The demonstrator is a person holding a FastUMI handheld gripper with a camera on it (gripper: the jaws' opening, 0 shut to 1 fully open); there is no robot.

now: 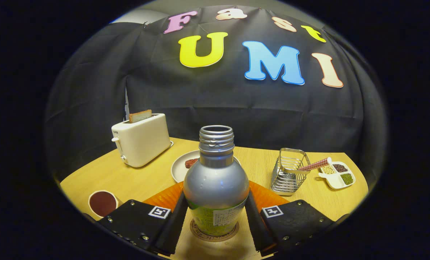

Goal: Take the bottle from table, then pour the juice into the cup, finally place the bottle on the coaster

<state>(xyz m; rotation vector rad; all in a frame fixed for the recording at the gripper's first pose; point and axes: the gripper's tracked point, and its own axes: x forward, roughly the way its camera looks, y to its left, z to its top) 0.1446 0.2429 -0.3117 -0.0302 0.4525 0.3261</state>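
Bottle: upright, uncapped, on round coaster, between the fingers; metal, stiff, likely slick, tips easily; hold at lower body.
Cup: left of bottle, dark juice inside.
Toaster: left-behind bottle, bread in slot.
Plate: just behind bottle.
Tongs: narrow, both fingers against bottle sides.
Wire rack: right of bottle.
Sectioned dish: farther right.
Surface: light wood; black cloth wall behind.
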